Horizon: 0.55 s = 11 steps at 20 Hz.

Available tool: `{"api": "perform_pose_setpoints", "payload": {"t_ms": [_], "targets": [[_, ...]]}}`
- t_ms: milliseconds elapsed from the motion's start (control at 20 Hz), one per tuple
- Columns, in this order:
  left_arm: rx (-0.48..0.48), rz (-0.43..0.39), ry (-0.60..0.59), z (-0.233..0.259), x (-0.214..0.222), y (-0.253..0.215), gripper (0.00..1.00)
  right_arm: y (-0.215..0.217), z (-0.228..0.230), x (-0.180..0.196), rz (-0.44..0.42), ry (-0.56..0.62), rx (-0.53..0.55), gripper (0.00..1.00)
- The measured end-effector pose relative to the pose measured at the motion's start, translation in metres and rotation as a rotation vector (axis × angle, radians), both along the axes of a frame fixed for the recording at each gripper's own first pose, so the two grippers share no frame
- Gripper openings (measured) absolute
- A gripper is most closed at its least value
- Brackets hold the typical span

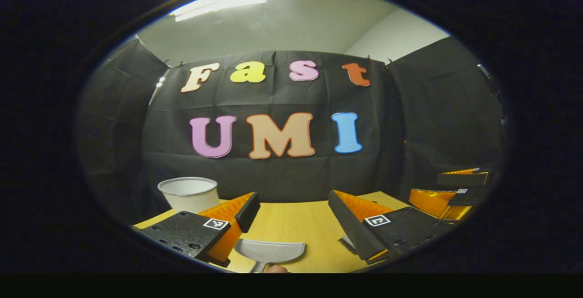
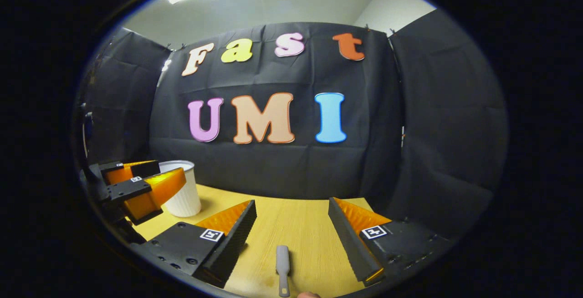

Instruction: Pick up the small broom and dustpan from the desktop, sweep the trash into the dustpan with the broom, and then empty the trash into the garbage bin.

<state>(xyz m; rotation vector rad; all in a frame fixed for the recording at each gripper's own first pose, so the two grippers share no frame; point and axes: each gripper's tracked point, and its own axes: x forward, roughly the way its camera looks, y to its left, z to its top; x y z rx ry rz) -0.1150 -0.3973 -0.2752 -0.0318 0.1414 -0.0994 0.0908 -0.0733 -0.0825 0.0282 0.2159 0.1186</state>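
Observation:
On the wooden table (image 1: 291,220) a grey dustpan (image 1: 268,251) lies low between my left gripper's fingers, its wide mouth facing away. My left gripper (image 1: 294,197) is open above it and does not touch it. In the right gripper view a thin grey broom handle (image 2: 283,264) lies on the table (image 2: 300,225), pointing away. My right gripper (image 2: 291,203) stands open over it, with nothing between its fingers. A white ribbed garbage bin (image 1: 189,193) stands at the back left of the table, and the same bin (image 2: 184,195) sits behind the left gripper (image 2: 136,188).
The right gripper (image 1: 455,193) hangs at the far right of the left gripper view, away from the dustpan. Black cloth walls close the booth behind and on both sides. The table's back edge runs just in front of the cloth.

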Motion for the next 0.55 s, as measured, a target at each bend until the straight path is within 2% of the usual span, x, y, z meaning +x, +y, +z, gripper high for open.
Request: {"api": "perform_pose_setpoints", "payload": {"t_ms": [200,550], "targets": [[-0.018,-0.042,-0.037,0.013,0.006,0.002,0.93,-0.025,0.013,-0.017,-0.099,-0.043,-0.015,0.93],[-0.024,-0.098,-0.037,0.011,0.005,-0.006,0.93,-0.023,0.010,-0.018,-0.119,-0.018,-0.001,0.93]]}}
